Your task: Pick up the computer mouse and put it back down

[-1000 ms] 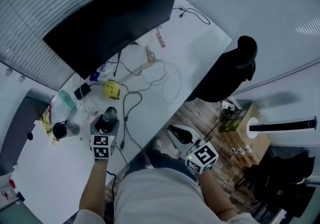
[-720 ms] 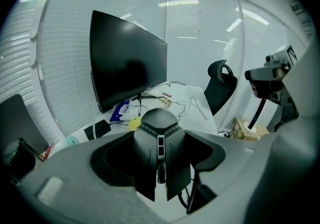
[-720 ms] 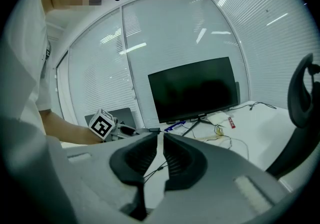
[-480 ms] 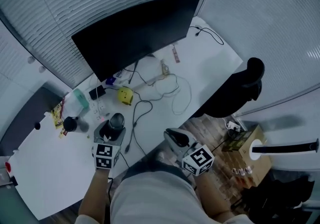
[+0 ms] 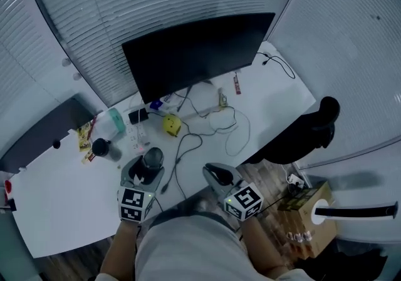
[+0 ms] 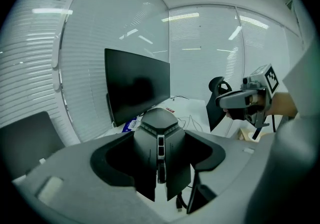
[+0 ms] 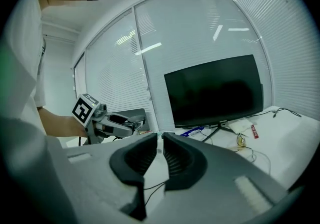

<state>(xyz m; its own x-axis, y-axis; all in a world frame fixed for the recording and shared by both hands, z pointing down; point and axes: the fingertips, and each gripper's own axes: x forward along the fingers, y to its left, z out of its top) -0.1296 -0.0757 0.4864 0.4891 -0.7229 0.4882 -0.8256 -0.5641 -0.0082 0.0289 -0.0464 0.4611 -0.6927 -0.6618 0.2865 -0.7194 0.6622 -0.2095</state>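
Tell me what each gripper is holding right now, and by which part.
The left gripper clamps the computer mouse by its two sides; the right gripper is shut, empty.

Both forearms stick out in front of the torso, roughly side by side, left gripper (image 5: 149, 164) clamped tight on the computer mouse (image 6: 159, 135), right gripper (image 5: 213, 172) holding nothing, its jaws pretty much closed together.

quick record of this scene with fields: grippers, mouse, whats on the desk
left gripper: shut on the dark grey computer mouse
mouse state: clamped between the jaws, appears raised off the desk
right gripper: jaws together, nothing between them
white desk: wide black monitor, small yellow object, loose cables
beside desk: black office chair
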